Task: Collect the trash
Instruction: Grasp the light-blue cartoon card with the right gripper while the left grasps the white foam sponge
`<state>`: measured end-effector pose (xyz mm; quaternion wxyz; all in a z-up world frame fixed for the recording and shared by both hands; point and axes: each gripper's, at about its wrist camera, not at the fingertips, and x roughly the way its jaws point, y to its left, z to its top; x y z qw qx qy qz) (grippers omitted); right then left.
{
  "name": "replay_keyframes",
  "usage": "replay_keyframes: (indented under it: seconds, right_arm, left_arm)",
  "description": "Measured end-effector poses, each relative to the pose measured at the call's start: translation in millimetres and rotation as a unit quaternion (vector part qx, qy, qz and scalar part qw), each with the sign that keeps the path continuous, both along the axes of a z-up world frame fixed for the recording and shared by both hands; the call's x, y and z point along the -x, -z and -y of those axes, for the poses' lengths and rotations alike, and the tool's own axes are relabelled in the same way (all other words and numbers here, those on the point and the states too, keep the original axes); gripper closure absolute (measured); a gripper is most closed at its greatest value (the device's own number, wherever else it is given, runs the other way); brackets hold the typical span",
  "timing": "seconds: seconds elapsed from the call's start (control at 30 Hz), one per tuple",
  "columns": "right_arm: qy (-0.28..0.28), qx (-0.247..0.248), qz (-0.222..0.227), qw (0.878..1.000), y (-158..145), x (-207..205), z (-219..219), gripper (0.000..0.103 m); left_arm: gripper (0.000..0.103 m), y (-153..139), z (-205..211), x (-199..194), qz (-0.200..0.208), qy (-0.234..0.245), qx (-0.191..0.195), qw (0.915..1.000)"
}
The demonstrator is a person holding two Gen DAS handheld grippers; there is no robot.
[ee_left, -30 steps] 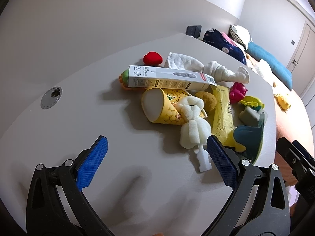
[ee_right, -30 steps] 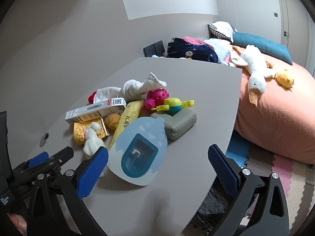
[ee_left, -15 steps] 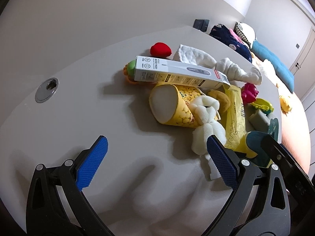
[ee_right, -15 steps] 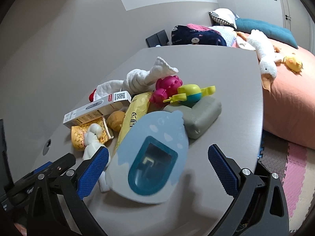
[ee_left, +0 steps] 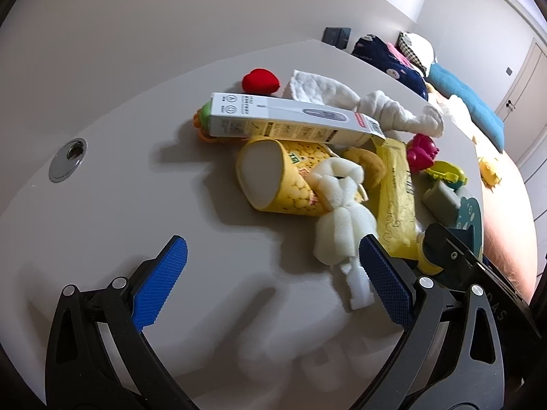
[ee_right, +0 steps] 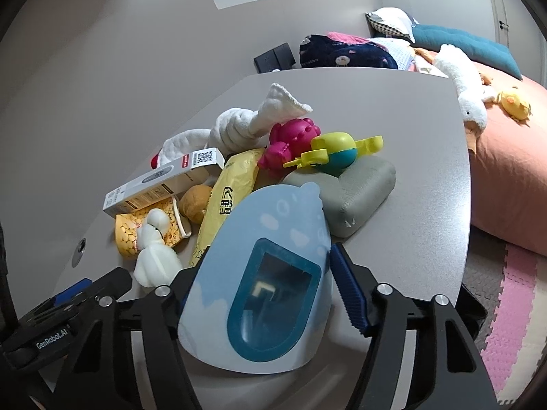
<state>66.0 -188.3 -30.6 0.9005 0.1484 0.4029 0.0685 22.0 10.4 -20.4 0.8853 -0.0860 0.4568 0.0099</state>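
A pile lies on the grey table (ee_left: 143,143): a white thermometer box (ee_left: 294,123), a tipped yellow paper cup (ee_left: 277,177), a white foam piece (ee_left: 342,218), a yellow wrapper (ee_left: 396,201) and toys. My left gripper (ee_left: 270,283) is open and empty just in front of the cup and foam. In the right wrist view my right gripper (ee_right: 259,283) has closed in on both sides of a light blue card package (ee_right: 266,283); its left finger is hidden behind the card. The box (ee_right: 160,184), cup (ee_right: 133,235) and wrapper (ee_right: 225,205) lie behind it.
A knotted white towel (ee_right: 239,126), pink toy (ee_right: 290,140), green-yellow toy (ee_right: 335,153) and grey pouch (ee_right: 359,188) sit in the pile. A metal grommet (ee_left: 68,159) is at left. The table edge drops to a bed (ee_right: 506,157) and floor mats at right.
My right gripper moved forward and its jaws narrowed from wide open onto the blue card package. My left gripper moved slightly closer to the pile and stayed open.
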Motion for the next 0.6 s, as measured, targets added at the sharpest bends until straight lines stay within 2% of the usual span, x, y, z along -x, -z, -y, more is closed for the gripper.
replay_keyframes:
  seconds: [0.13, 0.23, 0.3, 0.43, 0.53, 0.6]
  right_arm:
    - [-0.002, -0.007, 0.009, 1.000, -3.6, 5.8, 5.5, 0.044]
    - [-0.004, -0.018, 0.012, 1.000, -6.5, 9.7, 11.6, 0.049]
    - [-0.007, -0.024, 0.020, 0.999, -11.3, 11.7, 14.7, 0.060]
    - [-0.016, -0.034, 0.025, 0.999, -17.2, 11.1, 18.9, 0.083]
    - [-0.018, -0.043, 0.026, 0.999, -17.4, 11.5, 23.9, 0.084]
    - [-0.018, -0.052, 0.029, 0.998, -17.7, 13.0, 28.3, 0.085]
  left_arm:
    - [0.010, -0.3, 8.5, -1.2, 0.002, 0.003, 0.002, 1.0000]
    - [0.022, 1.9, 16.7, -6.0, -0.003, 0.008, 0.011, 0.9999]
    - [0.028, 5.0, 21.8, -11.3, -0.008, 0.010, 0.015, 0.9998]
    - [0.029, 9.4, 32.0, -18.8, -0.013, 0.013, 0.017, 0.9997]
    - [0.034, 11.4, 36.5, -24.0, -0.015, 0.014, 0.021, 0.9996]
    - [0.042, 12.8, 39.2, -27.1, -0.017, 0.017, 0.026, 0.9994]
